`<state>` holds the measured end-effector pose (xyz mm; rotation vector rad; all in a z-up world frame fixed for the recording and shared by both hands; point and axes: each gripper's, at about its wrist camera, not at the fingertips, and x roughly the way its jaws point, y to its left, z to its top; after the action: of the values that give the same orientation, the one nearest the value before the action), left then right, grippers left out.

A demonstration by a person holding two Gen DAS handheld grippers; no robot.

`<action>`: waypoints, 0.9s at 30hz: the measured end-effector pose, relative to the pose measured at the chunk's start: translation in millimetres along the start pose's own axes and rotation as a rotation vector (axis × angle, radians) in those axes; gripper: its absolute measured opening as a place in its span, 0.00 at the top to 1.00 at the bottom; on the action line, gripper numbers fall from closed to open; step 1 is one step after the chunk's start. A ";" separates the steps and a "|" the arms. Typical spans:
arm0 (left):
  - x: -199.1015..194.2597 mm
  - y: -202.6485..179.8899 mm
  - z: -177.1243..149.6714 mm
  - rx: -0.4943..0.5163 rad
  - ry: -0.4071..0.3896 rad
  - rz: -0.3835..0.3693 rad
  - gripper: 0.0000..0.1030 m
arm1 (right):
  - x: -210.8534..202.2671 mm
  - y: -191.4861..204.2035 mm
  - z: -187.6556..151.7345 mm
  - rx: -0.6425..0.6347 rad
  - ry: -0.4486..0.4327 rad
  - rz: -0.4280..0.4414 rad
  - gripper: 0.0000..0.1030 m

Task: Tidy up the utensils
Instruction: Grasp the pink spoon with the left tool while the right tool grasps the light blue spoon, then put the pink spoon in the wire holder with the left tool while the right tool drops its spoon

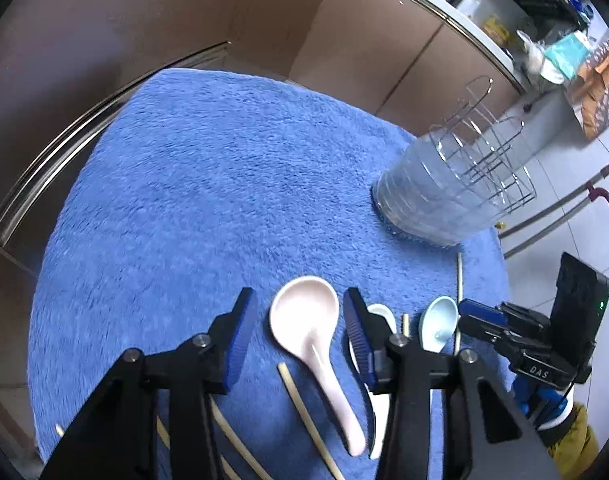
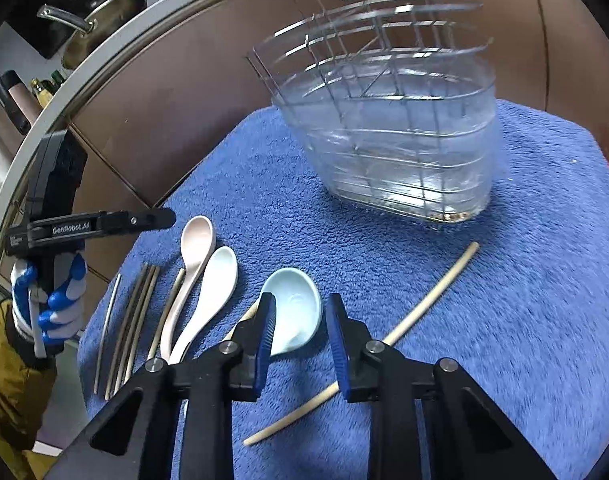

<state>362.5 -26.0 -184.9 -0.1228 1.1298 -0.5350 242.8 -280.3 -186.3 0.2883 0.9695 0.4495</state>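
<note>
Three ceramic spoons lie on a blue towel [image 1: 192, 184]: a pink spoon [image 1: 310, 332], a white spoon [image 2: 214, 284] and a light blue spoon [image 2: 294, 308]. Several chopsticks [image 2: 134, 320] lie beside them, and one chopstick [image 2: 420, 316] lies apart. My left gripper [image 1: 298, 320] is open, hovering with its jaws either side of the pink spoon's bowl. My right gripper [image 2: 300, 320] is open just above the light blue spoon. A clear utensil holder [image 2: 400, 136] with a wire rack stands behind.
Brown cabinet fronts [image 1: 344, 40] rise behind the towel. A counter above holds a pot [image 2: 100, 20] and bottles. The right gripper also shows in the left wrist view [image 1: 484, 320]; the left gripper shows in the right wrist view [image 2: 144, 218].
</note>
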 end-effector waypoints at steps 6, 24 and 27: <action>24.3 2.0 7.7 0.041 0.069 0.000 0.67 | 9.3 -11.9 7.0 -0.028 0.067 0.027 0.81; -10.9 -43.5 -7.9 0.125 -0.077 0.154 0.93 | -59.9 32.2 -1.0 -0.180 -0.106 -0.118 0.93; -57.0 -72.2 3.2 0.171 -0.223 0.187 0.93 | -104.5 43.8 11.2 -0.200 -0.222 -0.188 0.93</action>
<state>322.4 -62.7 -110.6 0.0701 0.8643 -0.4372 191.1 -293.7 -85.7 0.0633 0.7202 0.3312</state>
